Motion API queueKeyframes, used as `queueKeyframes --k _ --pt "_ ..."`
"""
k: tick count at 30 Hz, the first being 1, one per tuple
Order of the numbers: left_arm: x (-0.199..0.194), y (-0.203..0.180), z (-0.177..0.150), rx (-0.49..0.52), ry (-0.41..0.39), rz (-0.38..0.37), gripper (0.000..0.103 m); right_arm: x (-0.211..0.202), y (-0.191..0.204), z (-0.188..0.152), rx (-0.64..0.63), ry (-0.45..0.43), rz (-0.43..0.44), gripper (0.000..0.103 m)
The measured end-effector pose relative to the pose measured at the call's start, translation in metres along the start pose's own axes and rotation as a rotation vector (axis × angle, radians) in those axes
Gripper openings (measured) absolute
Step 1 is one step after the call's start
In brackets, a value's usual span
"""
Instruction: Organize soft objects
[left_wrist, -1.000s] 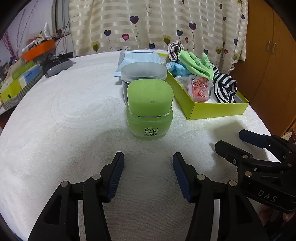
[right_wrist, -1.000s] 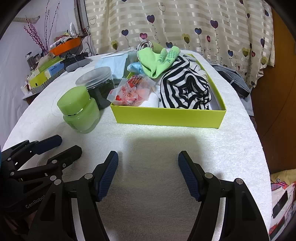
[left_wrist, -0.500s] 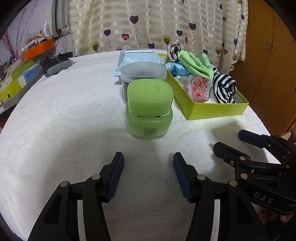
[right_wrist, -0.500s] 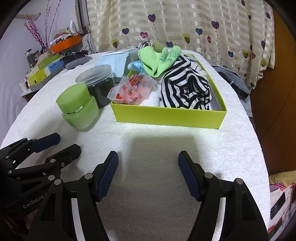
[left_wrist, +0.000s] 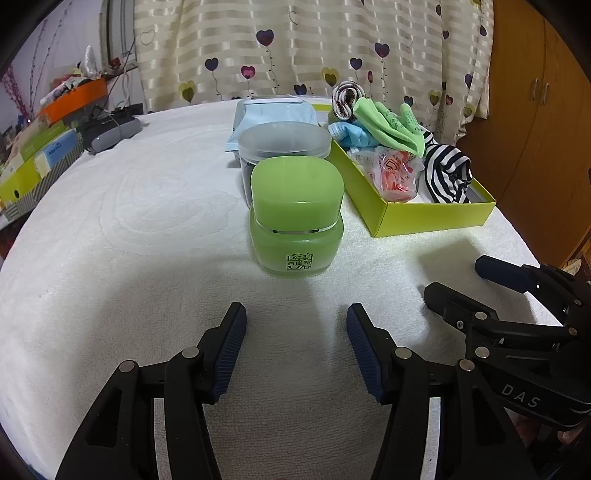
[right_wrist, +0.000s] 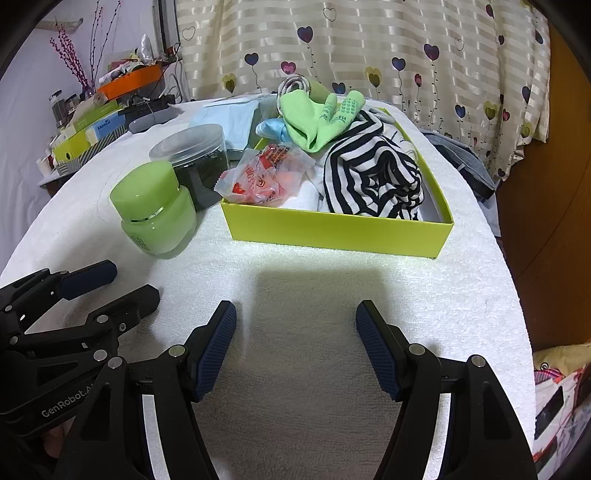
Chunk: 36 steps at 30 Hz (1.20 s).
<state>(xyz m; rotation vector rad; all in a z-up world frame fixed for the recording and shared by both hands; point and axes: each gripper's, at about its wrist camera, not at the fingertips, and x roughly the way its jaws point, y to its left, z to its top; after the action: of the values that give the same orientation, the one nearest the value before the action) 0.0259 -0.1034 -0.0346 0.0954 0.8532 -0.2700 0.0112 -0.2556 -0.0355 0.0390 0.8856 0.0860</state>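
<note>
While both of our tools hang low over the white towel-covered worktop (right_wrist: 314, 280), neither one grips anything. Our left tool (left_wrist: 295, 347) sits at the bottom centre of the left wrist view, its 2 blue-padded fingers spread with only bare towel between them. Our right tool (right_wrist: 295, 347) fills the bottom of the right wrist view, its fingers spread a little wider, also over bare towel. Each tool shows in the other's view, at the lower right and lower left.

Just above the left tool, in the middle of the frame, stands a green jar (left_wrist: 296, 216), upright and lidded. Directly behind it stands a clear tub with a frosted lid (left_wrist: 284, 142); we cannot tell whether they touch. Right of both lies an open yellow-green box (right_wrist: 332, 230). Inside it we see a striped black-and-white garment (right_wrist: 373, 177) toward the right, a crinkled red-and-clear packet (right_wrist: 264, 177) at the lower left corner, and green socks (right_wrist: 317, 118) piled higher up, with a light blue cloth (right_wrist: 271, 131) beside them.
</note>
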Motion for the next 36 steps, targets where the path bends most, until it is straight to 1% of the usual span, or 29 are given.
queueKeyframes --k 36 --pt "-0.0012 -0.0003 0.0008 0.010 0.010 -0.004 0.059 -0.0001 0.0004 0.0001 0.001 0.000 0.000 0.068"
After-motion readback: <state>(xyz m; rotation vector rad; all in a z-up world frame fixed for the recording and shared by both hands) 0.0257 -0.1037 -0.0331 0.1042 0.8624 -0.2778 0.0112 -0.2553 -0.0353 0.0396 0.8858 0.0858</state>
